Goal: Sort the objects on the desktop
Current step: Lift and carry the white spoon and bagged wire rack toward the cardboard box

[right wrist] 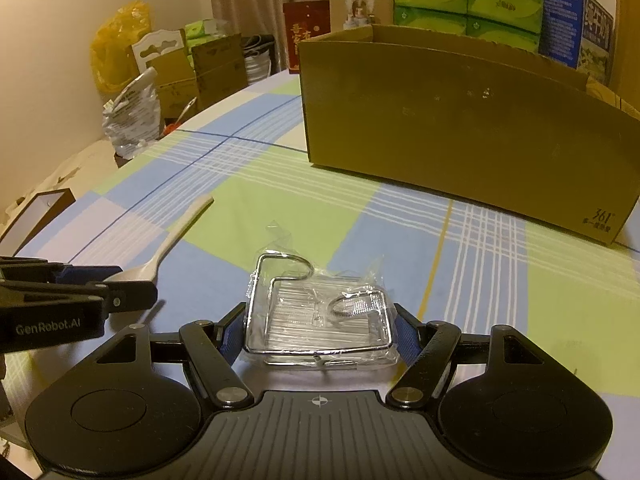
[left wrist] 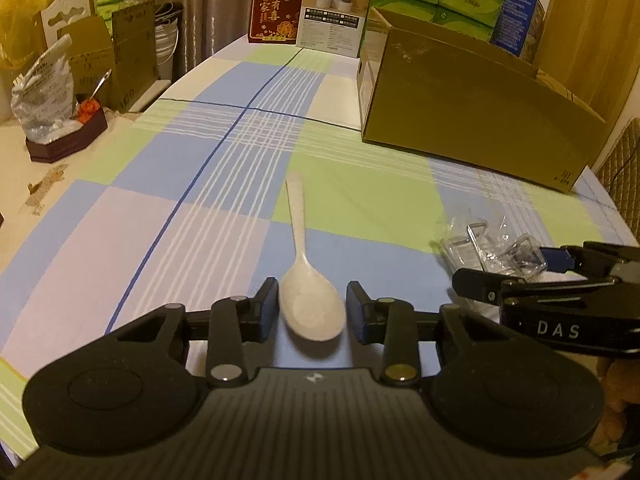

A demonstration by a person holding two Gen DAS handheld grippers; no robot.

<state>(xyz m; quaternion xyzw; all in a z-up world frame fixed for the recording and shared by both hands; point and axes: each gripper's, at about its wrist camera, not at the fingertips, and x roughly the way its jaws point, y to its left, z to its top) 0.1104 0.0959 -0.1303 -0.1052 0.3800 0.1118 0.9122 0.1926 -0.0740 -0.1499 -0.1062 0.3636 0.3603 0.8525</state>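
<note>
Our left gripper [left wrist: 312, 314] with jaws spread around the white spoon [left wrist: 306, 292] bowl, our right gripper [right wrist: 318, 334] jaws spread beside the wrapped wire hook [right wrist: 316, 316], both lying mid-desk [left wrist: 160, 200], cardboard box [right wrist: 460, 128] toward the far edge

left gripper [left wrist: 312, 312] spread wide, right gripper [right wrist: 320, 332] likewise (low) — side by side

On the table 1 white spoon [left wrist: 298, 256], 1 wrapped wire rack [right wrist: 320, 316] and 1 open cardboard box [right wrist: 460, 128] are counted; 4 green tissue packs [right wrist: 468, 4] are seen behind.
</note>
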